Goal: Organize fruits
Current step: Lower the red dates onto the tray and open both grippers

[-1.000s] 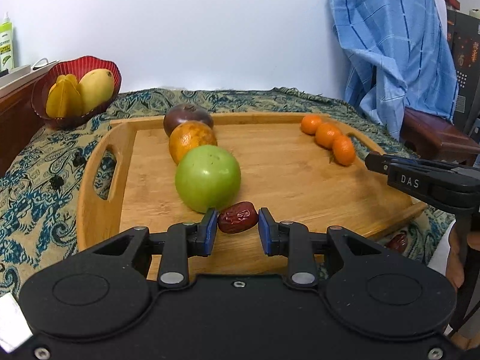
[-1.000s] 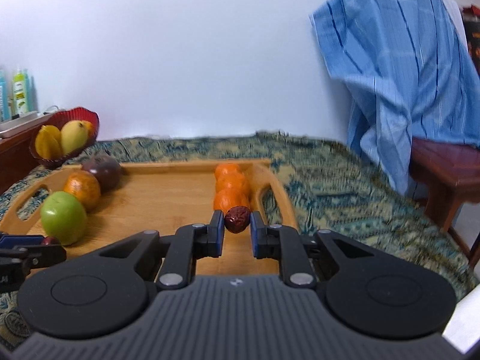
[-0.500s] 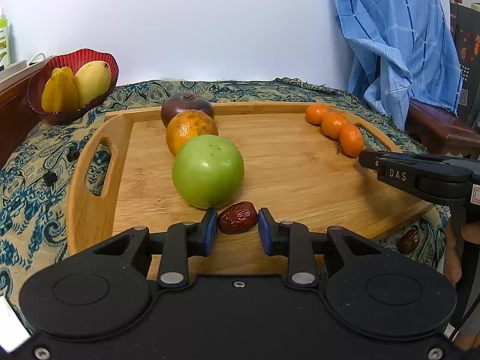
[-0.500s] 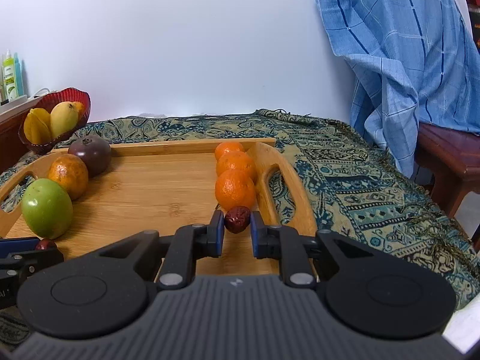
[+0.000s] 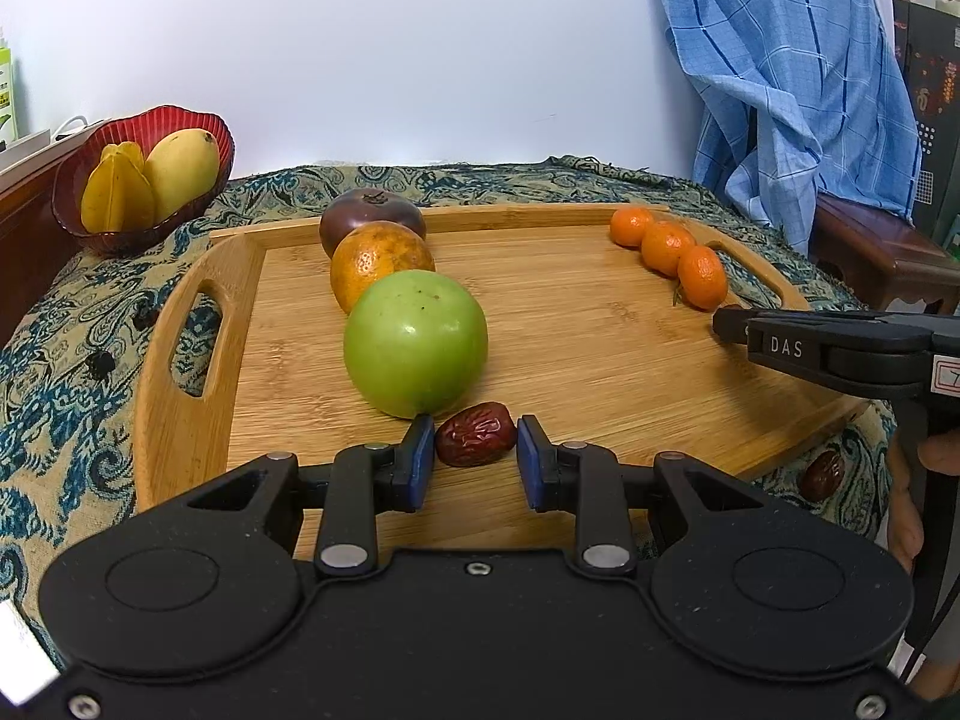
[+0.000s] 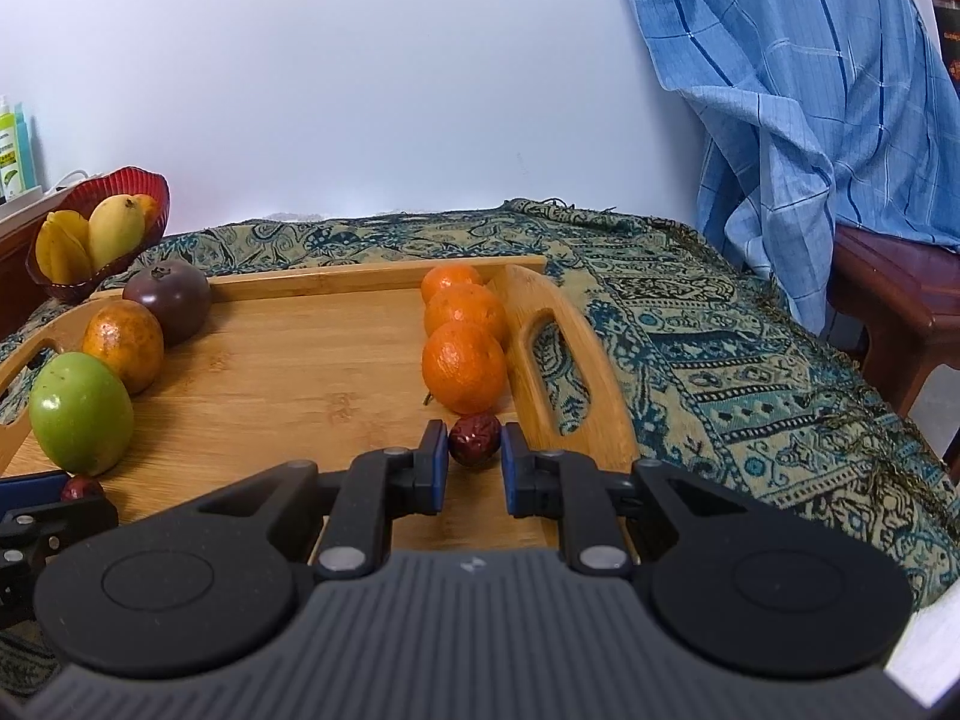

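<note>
A wooden tray (image 5: 600, 360) lies on a patterned cloth. Down its left side run a dark purple fruit (image 5: 372, 219), an orange (image 5: 378, 258) and a green apple (image 5: 415, 343). Three mandarins (image 5: 666, 247) line its right side. My left gripper (image 5: 474, 429) is shut on a red date (image 5: 476, 444), low over the tray just in front of the apple. My right gripper (image 6: 473, 432) is shut on a second red date (image 6: 474, 450), right before the nearest mandarin (image 6: 463, 366) and beside the tray's right handle (image 6: 543, 372).
A red bowl (image 5: 72, 213) with a mango and starfruit stands at the back left. Another date (image 5: 825, 475) lies on the cloth off the tray's near right corner. A blue checked cloth (image 5: 792, 90) hangs over a wooden chair (image 5: 882, 246) at the right.
The right gripper has tipped down a little and edged forward, bringing its date close to the nearest mandarin. The left gripper keeps its date by the apple, hardly moving.
</note>
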Action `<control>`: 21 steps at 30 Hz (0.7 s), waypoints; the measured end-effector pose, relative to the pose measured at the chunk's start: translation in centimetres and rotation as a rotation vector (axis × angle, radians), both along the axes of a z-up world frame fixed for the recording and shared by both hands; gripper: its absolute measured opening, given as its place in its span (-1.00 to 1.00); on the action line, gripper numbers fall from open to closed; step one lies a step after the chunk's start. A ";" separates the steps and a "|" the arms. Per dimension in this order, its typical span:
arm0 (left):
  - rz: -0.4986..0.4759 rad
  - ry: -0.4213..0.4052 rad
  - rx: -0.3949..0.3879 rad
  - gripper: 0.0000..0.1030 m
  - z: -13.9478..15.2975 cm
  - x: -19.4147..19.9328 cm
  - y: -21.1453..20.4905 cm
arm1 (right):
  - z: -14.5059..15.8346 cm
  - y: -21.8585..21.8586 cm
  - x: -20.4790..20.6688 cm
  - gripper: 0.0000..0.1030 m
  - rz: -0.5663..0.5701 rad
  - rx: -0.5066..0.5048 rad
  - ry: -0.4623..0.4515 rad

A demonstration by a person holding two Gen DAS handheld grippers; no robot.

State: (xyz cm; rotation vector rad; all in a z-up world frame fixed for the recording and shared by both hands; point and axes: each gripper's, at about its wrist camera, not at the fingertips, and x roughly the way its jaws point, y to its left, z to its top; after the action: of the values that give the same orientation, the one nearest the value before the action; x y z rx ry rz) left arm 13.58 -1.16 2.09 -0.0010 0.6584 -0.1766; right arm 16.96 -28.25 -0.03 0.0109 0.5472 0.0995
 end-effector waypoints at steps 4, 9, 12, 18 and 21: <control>0.001 0.000 0.000 -0.45 0.0 0.0 0.0 | -0.1 0.1 0.0 -0.56 0.002 -0.002 0.005; 0.000 0.000 0.001 -0.45 0.0 0.0 0.0 | -0.1 0.1 0.1 -0.56 0.002 -0.003 0.011; 0.001 0.000 0.000 -0.45 0.0 0.0 0.0 | -0.1 0.1 0.1 -0.57 0.002 -0.004 0.012; 0.000 0.000 0.000 -0.45 0.0 0.0 0.0 | -0.1 0.0 0.1 -0.52 0.001 -0.002 0.012; -0.003 -0.001 0.001 -0.44 -0.1 0.0 0.0 | -0.1 0.0 0.1 -0.26 0.002 0.003 0.014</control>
State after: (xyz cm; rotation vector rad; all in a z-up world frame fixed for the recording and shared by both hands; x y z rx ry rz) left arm 13.54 -1.21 2.02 0.0008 0.6574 -0.1794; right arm 17.06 -28.27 -0.15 0.0141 0.5609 0.1023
